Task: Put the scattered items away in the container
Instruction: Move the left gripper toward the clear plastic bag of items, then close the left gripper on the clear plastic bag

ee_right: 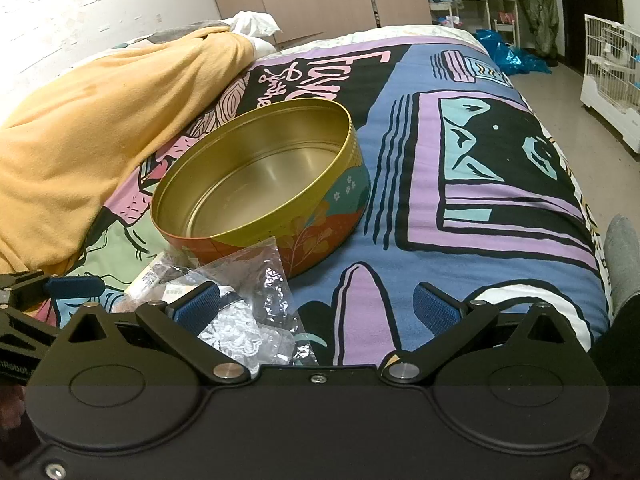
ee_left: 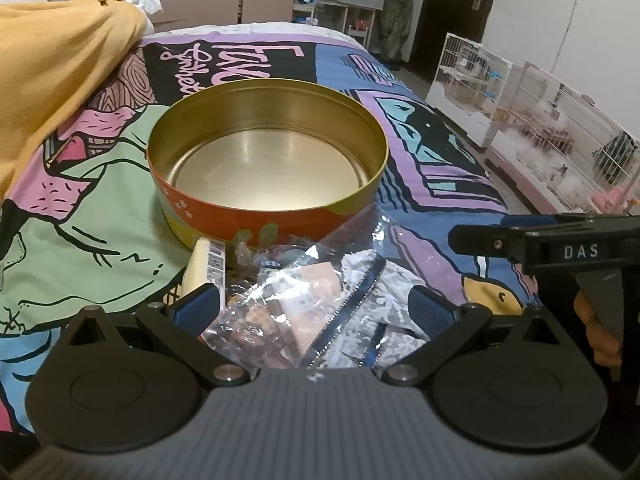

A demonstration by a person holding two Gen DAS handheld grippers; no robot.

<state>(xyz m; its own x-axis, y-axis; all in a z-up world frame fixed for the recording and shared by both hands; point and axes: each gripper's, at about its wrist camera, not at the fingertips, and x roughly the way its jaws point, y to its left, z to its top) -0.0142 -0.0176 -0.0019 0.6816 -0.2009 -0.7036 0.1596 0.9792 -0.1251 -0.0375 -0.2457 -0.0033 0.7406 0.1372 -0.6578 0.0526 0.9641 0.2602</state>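
A round gold-lined tin [ee_left: 192,184] with an orange patterned wall stands open and empty on the bed; it also shows in the right wrist view [ee_right: 320,220]. Just in front of it lies a heap of clear plastic bags [ee_left: 320,292] with lace and small items, and a pale yellow packet with a barcode [ee_left: 206,264]. My left gripper [ee_left: 314,306] is open, its fingers on either side of the bags. My right gripper [ee_right: 316,306] is open and empty over the bedspread, its left finger at the edge of the bags [ee_right: 256,300]. The right gripper also shows in the left wrist view [ee_left: 472,238].
A colourful printed bedspread [ee_right: 460,208] covers the bed. A yellow blanket [ee_right: 100,140] is heaped on the left. White pet cages [ee_left: 520,112] stand on the floor to the right. A desk and door are at the far end.
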